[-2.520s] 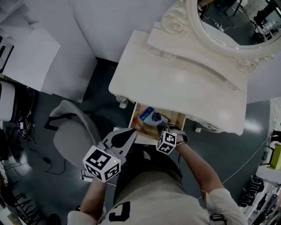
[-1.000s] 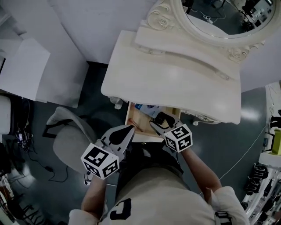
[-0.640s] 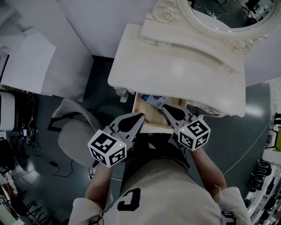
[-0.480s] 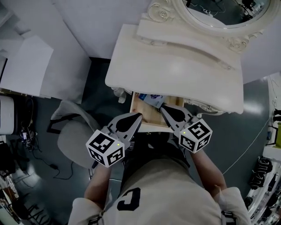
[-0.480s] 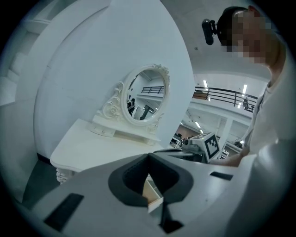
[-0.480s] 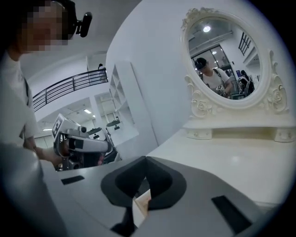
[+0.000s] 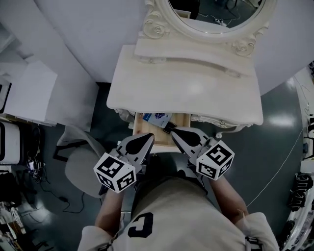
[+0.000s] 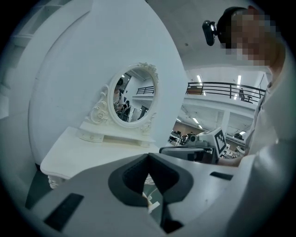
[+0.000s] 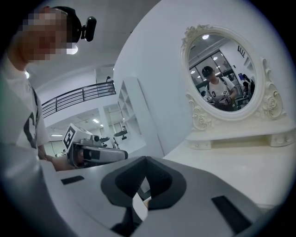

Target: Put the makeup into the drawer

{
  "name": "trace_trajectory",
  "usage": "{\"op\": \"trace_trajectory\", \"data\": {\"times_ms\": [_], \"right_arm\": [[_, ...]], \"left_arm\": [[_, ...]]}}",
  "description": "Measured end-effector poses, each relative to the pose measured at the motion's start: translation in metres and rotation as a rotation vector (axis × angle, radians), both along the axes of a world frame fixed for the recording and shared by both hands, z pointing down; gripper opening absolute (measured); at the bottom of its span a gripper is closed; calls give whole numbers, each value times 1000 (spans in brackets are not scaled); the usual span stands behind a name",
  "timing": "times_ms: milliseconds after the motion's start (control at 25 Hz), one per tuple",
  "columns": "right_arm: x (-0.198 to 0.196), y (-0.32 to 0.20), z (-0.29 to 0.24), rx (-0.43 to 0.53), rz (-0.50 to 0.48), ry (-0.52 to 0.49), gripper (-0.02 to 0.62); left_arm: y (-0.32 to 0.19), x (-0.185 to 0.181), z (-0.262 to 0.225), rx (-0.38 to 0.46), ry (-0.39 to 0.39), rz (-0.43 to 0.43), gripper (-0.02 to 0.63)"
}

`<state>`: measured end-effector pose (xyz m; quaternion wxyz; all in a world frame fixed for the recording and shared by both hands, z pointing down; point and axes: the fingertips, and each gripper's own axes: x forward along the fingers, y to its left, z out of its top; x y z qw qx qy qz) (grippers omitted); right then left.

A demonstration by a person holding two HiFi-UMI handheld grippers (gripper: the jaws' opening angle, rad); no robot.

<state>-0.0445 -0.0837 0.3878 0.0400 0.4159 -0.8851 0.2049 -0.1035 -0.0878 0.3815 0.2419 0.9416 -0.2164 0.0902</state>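
The white dressing table (image 7: pixel 181 90) has its wooden drawer (image 7: pixel 140 128) pulled open below the front edge. A blue-and-white makeup packet (image 7: pixel 157 117) lies in the drawer near the back. My left gripper (image 7: pixel 148 136) hovers over the drawer's front left, shut and empty. My right gripper (image 7: pixel 173 131) hangs over the front right, also shut with nothing in it. In the left gripper view the left gripper (image 8: pixel 148 155) points at the table, with the right gripper (image 8: pixel 194 150) beside it. The right gripper view shows the right gripper (image 9: pixel 145 158) with its jaws closed tip to tip.
An oval mirror (image 7: pixel 216 14) in a carved frame stands at the back of the table. A grey chair (image 7: pixel 78 164) sits on the dark floor to the left. White panels (image 7: pixel 29 88) lean further left. The person's torso fills the bottom of the head view.
The right gripper came up out of the drawer and its jaws went from open to shut, empty. The left gripper moved up toward the drawer front. The packet stayed in the drawer.
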Motion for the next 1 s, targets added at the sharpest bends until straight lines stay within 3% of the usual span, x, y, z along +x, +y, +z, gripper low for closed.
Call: {"op": "trace_trajectory", "data": {"times_ms": [280,520,1000], "right_arm": [[41,48,-17,44,-29,-26,28],[77,76,-32,78,10,-75,28],[109,133,-22,53,-48,-89,28]], "left_arm": [[37,54,-15,42,-14,37,52],[70,95,-23,67,-35,77,52],[138,127,-18,65,-89,35,52]]}}
